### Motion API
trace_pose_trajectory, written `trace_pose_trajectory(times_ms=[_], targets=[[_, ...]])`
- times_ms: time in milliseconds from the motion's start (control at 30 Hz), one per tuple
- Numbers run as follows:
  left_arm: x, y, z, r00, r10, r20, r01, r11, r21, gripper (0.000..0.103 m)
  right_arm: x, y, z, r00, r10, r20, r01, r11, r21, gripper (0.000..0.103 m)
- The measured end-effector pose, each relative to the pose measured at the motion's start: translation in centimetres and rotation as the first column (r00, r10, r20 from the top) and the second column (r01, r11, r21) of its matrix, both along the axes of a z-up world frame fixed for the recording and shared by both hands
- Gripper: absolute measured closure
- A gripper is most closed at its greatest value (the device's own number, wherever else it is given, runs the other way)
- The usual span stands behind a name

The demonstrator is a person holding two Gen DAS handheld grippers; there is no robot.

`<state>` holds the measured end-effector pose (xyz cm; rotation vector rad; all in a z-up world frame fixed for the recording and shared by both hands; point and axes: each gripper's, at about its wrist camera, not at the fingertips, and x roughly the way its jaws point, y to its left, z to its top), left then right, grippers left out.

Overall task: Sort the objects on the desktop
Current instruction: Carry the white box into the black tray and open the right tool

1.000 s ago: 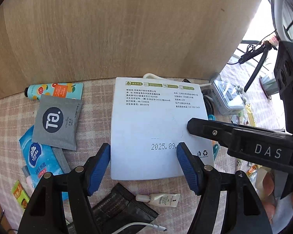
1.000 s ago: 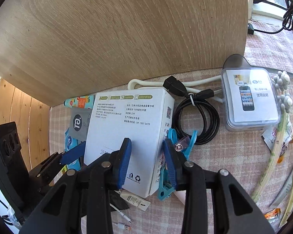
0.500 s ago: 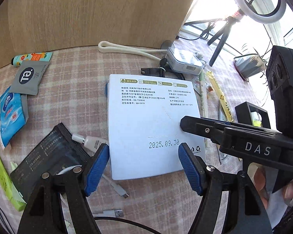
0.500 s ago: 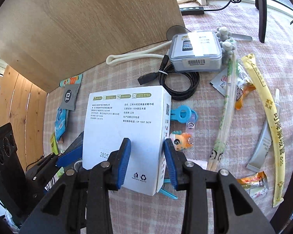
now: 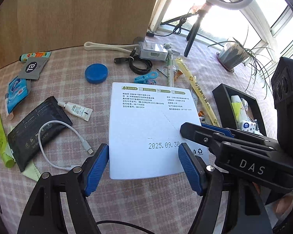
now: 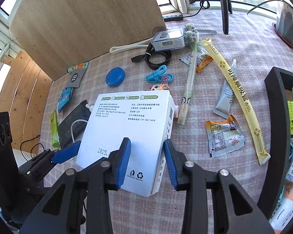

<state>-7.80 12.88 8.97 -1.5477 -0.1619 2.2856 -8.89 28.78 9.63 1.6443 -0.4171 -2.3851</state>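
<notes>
A white tissue box (image 5: 150, 124) with printed text is held in the air above the checked tablecloth. My left gripper (image 5: 144, 169) has its blue pads on the box's two side edges at the near end. My right gripper (image 6: 146, 159) is shut on the box's near right corner (image 6: 142, 148), one pad on the top face and one on the side. The right gripper's arm (image 5: 234, 150) crosses the left wrist view. A black organiser tray (image 5: 220, 97) holding several small items stands at the right; it also shows in the right wrist view (image 6: 273, 105).
Scattered on the cloth: a blue round lid (image 5: 96, 73), black sachet (image 5: 35, 130), white USB cable (image 5: 54, 134), small tube (image 5: 76, 110), blue clip (image 6: 156, 74), coiled black cable (image 6: 157, 57), clear case (image 6: 168, 39), long yellow packet (image 6: 238, 97), snack packet (image 6: 224, 136). A wooden board (image 5: 78, 13) stands behind.
Both grippers have lifted the box and drawn it back toward me and to the right. The blue lid and clip under the box have come into view.
</notes>
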Motion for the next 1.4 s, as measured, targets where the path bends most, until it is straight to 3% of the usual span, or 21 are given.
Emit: trace_pose_trajectory(times_ms=[167, 367, 600, 900, 1167, 1400], targets=[[1.4, 3.1, 2.0, 0.998, -0.044, -0.036, 0.044, 0.999, 0.006, 0.033, 2.4, 2.7, 2.3, 0.997, -0.046, -0.056, 0.047, 0.999, 0.005, 0.068], [2.5, 9.9, 3.8, 0.989, -0.131, -0.068, 0.133, 0.991, 0.019, 0.033, 5.0, 9.0, 4.4, 0.987, -0.132, -0.092, 0.134, 0.991, 0.015, 0.068], [4.1, 19.9, 5.1, 0.965, -0.244, -0.096, 0.250, 0.967, 0.055, 0.033, 8.1, 19.0, 6.4, 0.960, -0.253, -0.122, 0.259, 0.965, 0.037, 0.068], [6.5, 30.1, 5.4, 0.926, -0.361, -0.109, 0.369, 0.927, 0.063, 0.033, 12.2, 29.0, 6.7, 0.918, -0.376, -0.130, 0.387, 0.919, 0.078, 0.068], [7.4, 34.6, 5.5, 0.907, -0.409, -0.096, 0.415, 0.908, 0.049, 0.036, 14.2, 33.6, 6.4, 0.905, -0.410, -0.111, 0.420, 0.903, 0.087, 0.068], [6.7, 32.3, 6.0, 0.927, -0.358, -0.107, 0.361, 0.933, 0.006, 0.036, 14.2, 33.6, 7.2, 0.904, -0.406, -0.133, 0.419, 0.904, 0.088, 0.060]])
